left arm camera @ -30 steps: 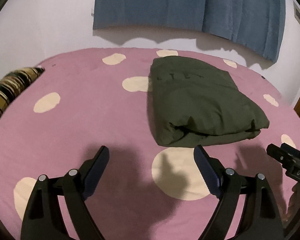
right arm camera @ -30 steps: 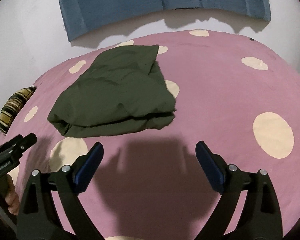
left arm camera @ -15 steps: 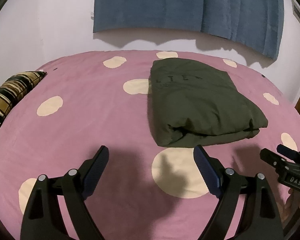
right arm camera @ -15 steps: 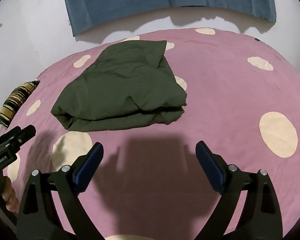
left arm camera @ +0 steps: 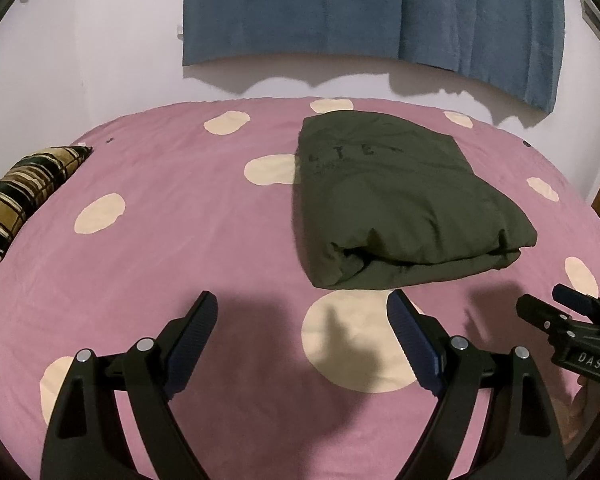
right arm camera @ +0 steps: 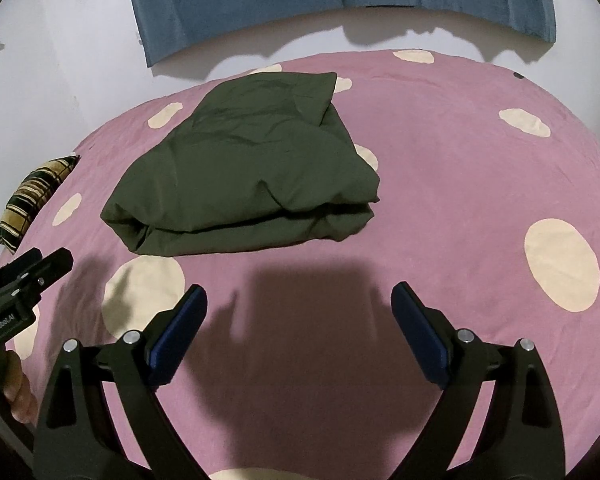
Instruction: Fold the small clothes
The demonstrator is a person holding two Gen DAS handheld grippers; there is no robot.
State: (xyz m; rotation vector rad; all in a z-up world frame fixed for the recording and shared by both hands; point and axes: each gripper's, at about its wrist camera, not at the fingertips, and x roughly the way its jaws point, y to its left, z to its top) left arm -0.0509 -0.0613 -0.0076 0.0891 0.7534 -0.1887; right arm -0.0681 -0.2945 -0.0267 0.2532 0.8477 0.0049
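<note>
Pink bedding with cream dots (left arm camera: 180, 248) covered the bed, which ran back to a pale wall hung with a blue cloth (left arm camera: 372, 12). On it lay the dark green garment (left arm camera: 396, 204), already doubled into a thick, rough bundle with its layered folded edge turned toward both grippers. From the garment, a striped cushion (left arm camera: 28, 196) sat well away to the left at the bed's edge.

The left gripper (left arm camera: 304, 316) hung in front of the garment's near edge, its jaws wide and empty, the bundle lying ahead and a little right of its centre line. The right gripper (right arm camera: 300, 300) was likewise spread wide with nothing between its pads, and the garment lay ahead and to its left. Neither touched the cloth.

The bundle's long axis ran from the near folded edge back toward the wall. Both grippers looked about equally near; the left gripper seemed better lined up with the near-left corner, the right gripper with the near-right one.
</note>
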